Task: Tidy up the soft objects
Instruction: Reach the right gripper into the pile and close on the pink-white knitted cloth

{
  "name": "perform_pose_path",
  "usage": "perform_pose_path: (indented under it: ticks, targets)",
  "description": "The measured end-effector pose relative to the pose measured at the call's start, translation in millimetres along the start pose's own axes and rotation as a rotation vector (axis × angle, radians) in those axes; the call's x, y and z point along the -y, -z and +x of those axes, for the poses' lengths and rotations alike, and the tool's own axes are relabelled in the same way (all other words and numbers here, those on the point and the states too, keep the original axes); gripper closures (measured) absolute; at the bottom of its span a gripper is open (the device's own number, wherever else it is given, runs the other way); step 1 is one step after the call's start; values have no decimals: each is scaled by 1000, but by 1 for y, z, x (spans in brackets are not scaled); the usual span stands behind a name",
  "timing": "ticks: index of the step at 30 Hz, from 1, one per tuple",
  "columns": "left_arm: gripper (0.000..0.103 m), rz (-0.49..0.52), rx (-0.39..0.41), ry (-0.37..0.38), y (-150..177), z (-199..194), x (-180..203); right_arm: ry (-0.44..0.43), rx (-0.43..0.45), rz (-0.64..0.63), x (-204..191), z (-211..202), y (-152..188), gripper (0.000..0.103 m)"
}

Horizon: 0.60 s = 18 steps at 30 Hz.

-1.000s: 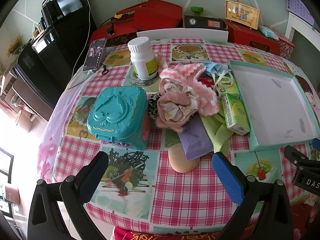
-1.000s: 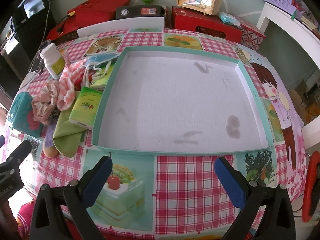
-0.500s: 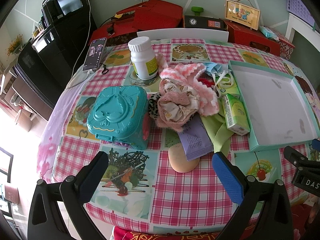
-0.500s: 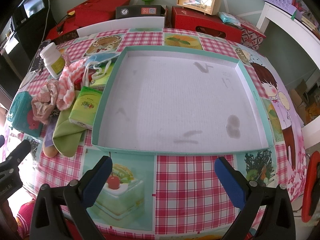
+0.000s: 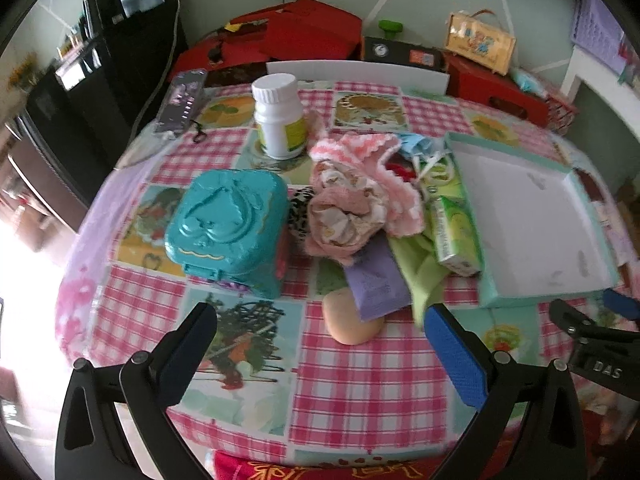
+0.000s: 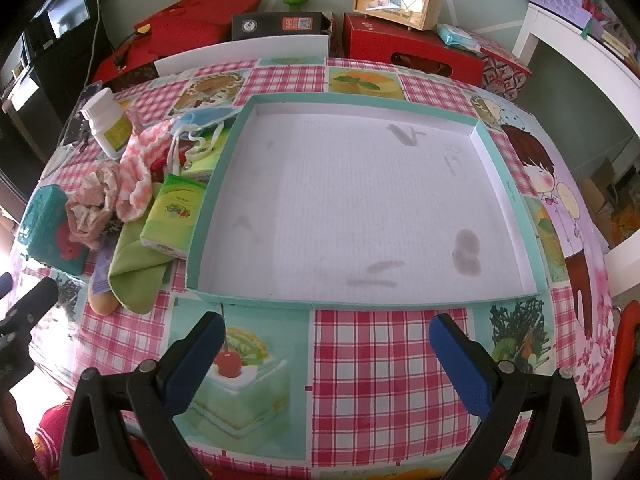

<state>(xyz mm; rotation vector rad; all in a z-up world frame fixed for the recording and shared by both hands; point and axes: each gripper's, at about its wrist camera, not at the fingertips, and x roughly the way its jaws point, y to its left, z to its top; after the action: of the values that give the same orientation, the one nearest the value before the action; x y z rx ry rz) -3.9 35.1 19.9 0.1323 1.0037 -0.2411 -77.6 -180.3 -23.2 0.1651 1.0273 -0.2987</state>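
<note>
A pile of soft things lies mid-table: a beige patterned cloth (image 5: 344, 216), a pink knitted cloth (image 5: 384, 160), a green cloth (image 5: 420, 268), a blue mask (image 5: 416, 146) and a peach sponge (image 5: 348, 326). A green tissue pack (image 5: 454, 232) leans against the teal tray (image 5: 532, 298). My left gripper (image 5: 320, 344) is open and empty, just before the sponge. My right gripper (image 6: 326, 354) is open and empty, in front of the tray's (image 6: 256, 302) near rim. The pile also shows in the right wrist view (image 6: 120, 184).
A teal plastic case (image 5: 228, 224) sits left of the pile. A white bottle (image 5: 280, 116) stands behind it, a purple packet (image 5: 376, 284) lies over the sponge. A phone (image 5: 182, 100) lies at the far left edge. Red boxes (image 5: 304, 32) stand beyond the table.
My left gripper has moved a little forward and tilted, so the pile sits closer and the view is slightly blurred. The right gripper has barely moved. Both stay open.
</note>
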Motion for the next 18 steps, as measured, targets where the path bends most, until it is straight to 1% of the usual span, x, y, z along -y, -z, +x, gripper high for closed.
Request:
perform_pose_path:
  ticks: [2, 4, 6, 7, 9, 10, 12, 14, 18]
  targets:
    - [0, -21, 7, 46, -2, -3, -5, -20, 23, -1, -1, -5, -1, 0]
    - [0, -41, 34, 73, -7, -9, -12, -43, 46, -8, -4, -9, -4, 0]
    - [0, -69, 55, 102, -15, -14, -21, -87, 75, -16, -9, -14, -9, 0]
    - [0, -88, 63, 131, -20, -16, -26, -113, 91, -25, -13, -17, -12, 0]
    - [0, -113, 78, 175, -29, -20, -34, -126, 124, -35, -21, -21, -18, 0]
    - [0, -120, 98, 189, -33, -22, -38, -126, 135, -41, -26, -22, -22, 0]
    - [0, -113, 119, 193, -41, -26, -42, -132, 137, -62, -36, -22, -30, 0]
    - [0, -82, 105, 202, -50, -26, -42, -183, 134, -97, -47, -20, -38, 0]
    - [0, -127, 68, 181, -66, -22, -49, -199, 140, -133, -65, -18, -51, 0]
